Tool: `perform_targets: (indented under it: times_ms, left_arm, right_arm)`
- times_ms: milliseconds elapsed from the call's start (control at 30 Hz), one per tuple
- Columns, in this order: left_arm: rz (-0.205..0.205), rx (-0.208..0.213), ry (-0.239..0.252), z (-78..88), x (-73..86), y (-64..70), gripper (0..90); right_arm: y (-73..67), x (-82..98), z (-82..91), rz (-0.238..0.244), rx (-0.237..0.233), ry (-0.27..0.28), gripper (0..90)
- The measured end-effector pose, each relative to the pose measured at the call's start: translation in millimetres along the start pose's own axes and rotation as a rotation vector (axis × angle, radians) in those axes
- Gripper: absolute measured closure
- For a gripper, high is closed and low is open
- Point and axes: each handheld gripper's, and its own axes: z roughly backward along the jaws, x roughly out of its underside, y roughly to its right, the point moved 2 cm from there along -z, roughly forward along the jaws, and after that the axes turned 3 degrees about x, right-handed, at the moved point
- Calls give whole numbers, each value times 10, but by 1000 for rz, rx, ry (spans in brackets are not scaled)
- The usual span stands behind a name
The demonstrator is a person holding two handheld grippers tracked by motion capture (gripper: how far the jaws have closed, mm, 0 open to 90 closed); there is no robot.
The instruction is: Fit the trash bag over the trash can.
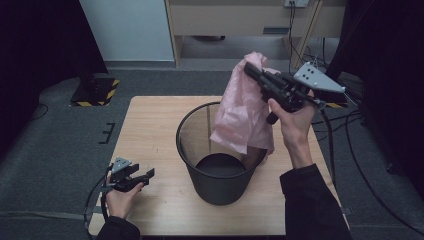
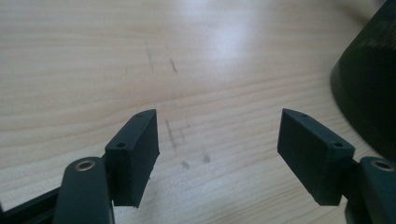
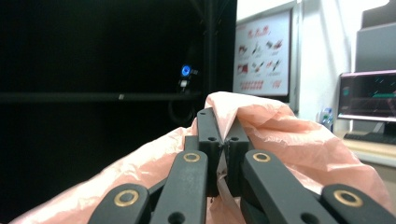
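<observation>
Presently, at the near left of the wooden table [image 1: 150, 120], I have my left gripper [image 1: 141, 176] low over the surface, its jaws spread wide with nothing between them; in the left gripper view bare wood lies between the pads [image 2: 133, 154], and the dark wall of the bin [image 2: 369, 93] stands off to the right, apart from them.

At the table's middle stands a black mesh wastebasket [image 1: 220, 150], upright. Its inside shows a dark floor; I cannot tell whether anything lies on it.

Above the bin's right rim hangs a pink plastic bag [image 1: 242, 112]. Its lower edge drops just inside the rim, while its upper part is raised well above the bin.

To the right, my right gripper [image 1: 250, 70] is lifted high, jaws pressed together on the bag's top fold. In the right gripper view the closed pads [image 3: 208, 130] pinch the pink film [image 3: 289, 135], which drapes to either side.
</observation>
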Motion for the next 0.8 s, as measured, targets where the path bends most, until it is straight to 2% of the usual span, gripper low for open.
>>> perform_targets:
  times_ms: [67,100,233,333,433,567,800]
  left_arm:
    - [13,13,44,53,-57,29,288]
    - [13,17,61,85,-90,41,289]
    - [2,34,132,206,-232,119,295]
    - [-6,51,171,297,-325,195,306]
    - [-7,75,207,386,-420,287,315]
    - [-17,109,261,527,-576,429,321]
    - [-43,158,336,744,-823,684,327]
  right_arm:
    - [-71,93,7,6,-10,-25,894]
    - [-114,144,19,21,-11,-39,894]
    - [-223,291,86,29,-26,-69,894]
    - [-322,360,134,82,-39,-114,893]
    - [-416,374,194,94,-58,-121,893]
    - [-499,356,297,74,-69,-150,892]
    - [-550,354,410,99,-69,-211,891]
